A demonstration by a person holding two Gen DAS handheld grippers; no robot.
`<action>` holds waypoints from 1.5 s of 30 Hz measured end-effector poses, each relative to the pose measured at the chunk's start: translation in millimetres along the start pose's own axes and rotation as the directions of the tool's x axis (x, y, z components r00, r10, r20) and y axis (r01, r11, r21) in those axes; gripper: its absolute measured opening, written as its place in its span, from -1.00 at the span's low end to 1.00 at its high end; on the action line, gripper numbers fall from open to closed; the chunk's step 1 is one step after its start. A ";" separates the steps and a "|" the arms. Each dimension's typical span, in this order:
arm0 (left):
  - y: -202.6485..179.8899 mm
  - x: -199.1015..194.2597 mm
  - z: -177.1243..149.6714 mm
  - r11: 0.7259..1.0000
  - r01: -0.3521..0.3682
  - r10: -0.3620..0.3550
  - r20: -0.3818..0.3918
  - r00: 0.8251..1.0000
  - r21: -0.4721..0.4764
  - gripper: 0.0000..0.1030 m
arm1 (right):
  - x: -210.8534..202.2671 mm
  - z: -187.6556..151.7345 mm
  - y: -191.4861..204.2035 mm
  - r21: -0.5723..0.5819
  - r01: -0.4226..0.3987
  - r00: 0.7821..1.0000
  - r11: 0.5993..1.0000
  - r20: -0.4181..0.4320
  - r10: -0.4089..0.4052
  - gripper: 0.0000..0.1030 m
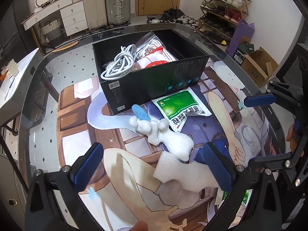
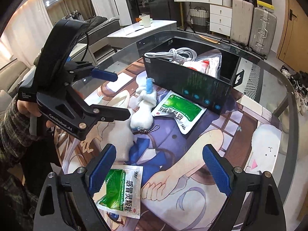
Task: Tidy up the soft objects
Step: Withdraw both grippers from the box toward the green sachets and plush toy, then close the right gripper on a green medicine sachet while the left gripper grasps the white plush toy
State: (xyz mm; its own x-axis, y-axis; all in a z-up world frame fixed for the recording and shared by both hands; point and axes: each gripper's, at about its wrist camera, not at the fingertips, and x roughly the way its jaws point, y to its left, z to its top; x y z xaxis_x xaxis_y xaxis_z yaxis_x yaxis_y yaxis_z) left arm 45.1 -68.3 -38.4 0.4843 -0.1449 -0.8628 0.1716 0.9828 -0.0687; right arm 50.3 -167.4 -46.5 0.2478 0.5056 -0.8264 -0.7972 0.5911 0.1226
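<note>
My left gripper [image 1: 154, 165] is open above a white foam block [image 1: 179, 173], which lies against its right finger. Just beyond is a white plush toy [image 1: 163, 134] with a blue tuft and a bead chain, then a green medicine packet [image 1: 182, 107] tucked under the black box [image 1: 154, 82]. My right gripper [image 2: 159, 171] is open too, low over the mat, with a second green packet [image 2: 119, 188] beside its left finger. The right wrist view also takes in the left gripper [image 2: 123, 96], the plush toy [image 2: 142, 105], the foam block [image 2: 123, 140], the first packet [image 2: 179, 111] and the box [image 2: 182, 80].
The box holds coiled white cables [image 1: 119, 63] and a plastic bag with red and white contents [image 1: 154, 57]. A printed mat [image 1: 77, 134] covers the glass table [image 1: 231, 38]. The right gripper [image 1: 254, 130] stands at the table's right edge. Suitcases, drawers and a shoe rack line the room.
</note>
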 end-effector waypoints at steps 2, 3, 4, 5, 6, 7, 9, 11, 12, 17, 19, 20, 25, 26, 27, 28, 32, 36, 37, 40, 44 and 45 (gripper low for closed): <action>-1.0 0.4 0.0 1.000 0.003 -0.003 -0.006 1.000 0.007 1.00 | 2.5 -3.0 4.3 -0.013 -0.011 1.000 1.000 -0.022 0.011 0.80; -1.1 1.0 -0.1 1.000 0.006 -0.006 -0.011 1.000 0.008 1.00 | 3.9 -4.6 6.4 -0.019 -0.014 0.999 1.000 -0.032 0.014 0.80; -1.6 1.8 -0.7 1.000 0.009 -0.009 -0.016 1.000 0.009 1.00 | 5.4 -6.6 8.4 -0.025 -0.018 0.999 1.000 -0.044 0.017 0.80; -2.3 2.9 -1.0 1.000 0.013 -0.012 -0.021 1.000 0.009 1.00 | 6.7 -8.1 10.4 -0.031 -0.021 0.998 0.999 -0.055 0.020 0.80; -3.3 4.0 -1.6 1.000 0.016 -0.015 -0.027 1.000 0.013 1.00 | 8.1 -10.1 12.2 -0.037 -0.022 0.998 0.999 -0.064 0.020 0.80; -4.3 5.3 -2.5 1.000 0.018 -0.018 -0.033 0.999 0.016 1.00 | 9.2 -11.7 13.9 -0.042 -0.023 0.997 0.999 -0.072 0.020 0.80; -6.2 7.5 -3.2 1.000 0.019 -0.018 -0.039 0.999 0.021 1.00 | 10.9 -14.3 16.6 -0.050 -0.028 0.996 0.998 -0.087 0.024 0.80; -7.2 10.0 -3.5 1.000 0.016 -0.015 -0.041 0.999 0.022 1.00 | 12.2 -16.8 19.4 -0.059 -0.029 0.995 0.998 -0.099 0.023 0.80; -7.0 11.5 -3.5 1.000 0.015 -0.014 -0.043 0.999 0.021 1.00 | 12.7 -18.0 20.9 -0.061 -0.032 0.994 0.998 -0.105 0.025 0.80; -2.5 19.9 -2.0 1.000 0.008 -0.008 -0.052 0.999 -0.004 1.00 | 19.6 -25.3 29.3 -0.071 -0.042 0.989 0.997 -0.144 0.031 0.80; -0.1 23.3 -0.9 1.000 0.006 -0.007 -0.056 0.998 -0.022 1.00 | 23.7 -28.9 34.5 -0.086 -0.045 0.986 0.995 -0.166 0.030 0.80; 1.1 24.8 -0.5 0.999 0.008 -0.010 -0.058 0.998 -0.032 1.00 | 25.7 -30.5 37.2 -0.096 -0.046 0.984 0.994 -0.177 0.029 0.80; 2.5 29.9 1.4 0.998 0.007 -0.011 -0.062 0.998 -0.056 1.00 | 34.0 -36.3 49.7 -0.123 -0.063 0.976 0.990 -0.216 0.035 0.80; 1.9 30.9 1.8 0.998 0.005 -0.008 -0.063 0.998 -0.055 1.00 | 35.5 -37.2 51.6 -0.125 -0.064 0.974 0.990 -0.223 0.035 0.80; 1.4 31.8 2.2 0.998 0.003 -0.006 -0.064 0.998 -0.055 1.00 | 37.1 -37.9 53.1 -0.124 -0.067 0.972 0.990 -0.232 0.037 0.80; 1.1 32.7 2.9 0.998 0.002 -0.005 -0.065 0.998 -0.056 1.00 | 38.9 -38.4 54.2 -0.122 -0.069 0.970 0.990 -0.242 0.038 0.80; -0.8 36.0 4.4 0.998 -0.003 -0.001 -0.068 0.998 -0.060 1.00 | 42.4 -41.3 56.4 -0.113 -0.065 0.966 0.991 -0.257 0.034 0.80; -0.7 39.4 6.9 0.997 -0.006 0.001 -0.070 0.998 -0.073 1.00 | 41.3 -40.0 52.3 -0.110 -0.062 0.966 0.992 -0.257 0.032 0.80; -0.5 40.6 7.7 0.997 -0.008 0.003 -0.070 0.998 -0.077 1.00 | 40.8 -40.4 51.1 -0.112 -0.060 0.966 0.992 -0.258 0.030 0.80; 3.4 44.7 9.4 0.995 -0.007 0.000 -0.069 0.998 -0.101 1.00 | 43.0 -40.5 52.3 -0.122 -0.052 0.966 0.991 -0.259 0.019 0.80; 13.9 48.9 9.8 0.990 0.008 -0.019 -0.077 0.997 -0.143 1.00 | 44.4 -41.3 54.6 -0.125 -0.048 0.965 0.991 -0.260 0.014 0.80; 15.3 48.9 9.9 0.989 0.004 -0.015 -0.072 0.997 -0.147 1.00 | 44.3 -41.4 53.9 -0.125 -0.048 0.965 0.991 -0.261 0.014 0.80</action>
State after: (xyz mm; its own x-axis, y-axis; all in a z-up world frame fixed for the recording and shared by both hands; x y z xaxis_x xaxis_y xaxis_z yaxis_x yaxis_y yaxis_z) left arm 79.9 -61.5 -76.7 0.4190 -0.1506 -0.8954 0.0454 0.9884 -0.1449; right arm -4.5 -139.1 -99.3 0.0847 0.3323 -0.9394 -0.8707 0.4831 0.0924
